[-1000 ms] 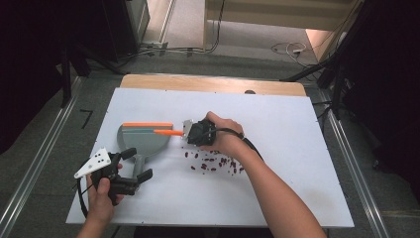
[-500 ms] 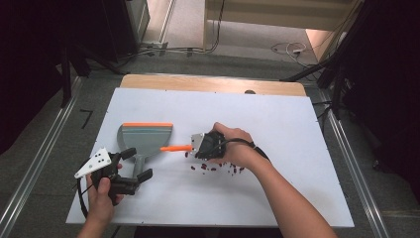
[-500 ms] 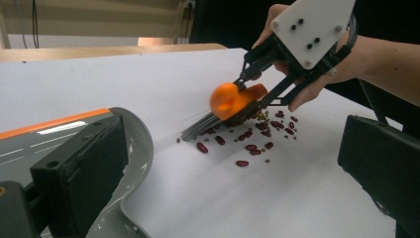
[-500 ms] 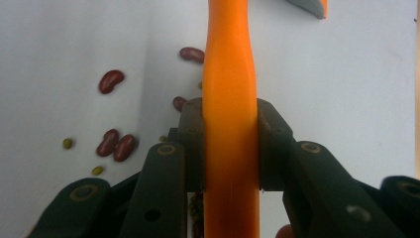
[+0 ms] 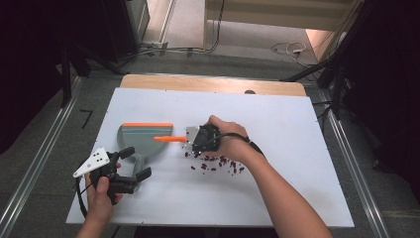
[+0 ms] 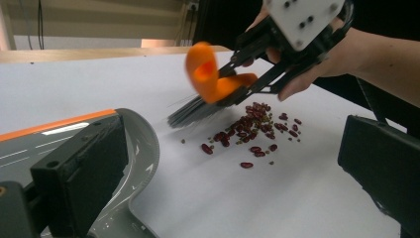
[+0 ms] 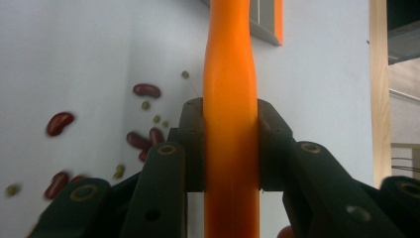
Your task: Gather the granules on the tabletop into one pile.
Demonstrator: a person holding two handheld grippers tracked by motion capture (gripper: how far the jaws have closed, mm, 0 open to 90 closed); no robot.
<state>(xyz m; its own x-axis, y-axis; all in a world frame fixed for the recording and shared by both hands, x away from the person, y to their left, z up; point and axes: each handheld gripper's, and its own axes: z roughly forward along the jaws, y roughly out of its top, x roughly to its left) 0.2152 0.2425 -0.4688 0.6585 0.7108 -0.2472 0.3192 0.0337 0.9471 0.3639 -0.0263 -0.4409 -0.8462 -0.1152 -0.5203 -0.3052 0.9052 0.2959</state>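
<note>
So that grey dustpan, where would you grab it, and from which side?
By its short handle, the narrow stem pointing toward the person; the pan itself looks too wide and flat to pinch. Come from the near side, where the left tool sits with its jaws open about that handle. That likely keeps the orange-lipped far edge and the side facing the beans clear for the brush.

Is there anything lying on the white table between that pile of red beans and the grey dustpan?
Nothing visible: bare white table separates the dark red beans from the grey dustpan with an orange lip. The orange-handled brush, held in the right gripper, hovers above them.
</note>
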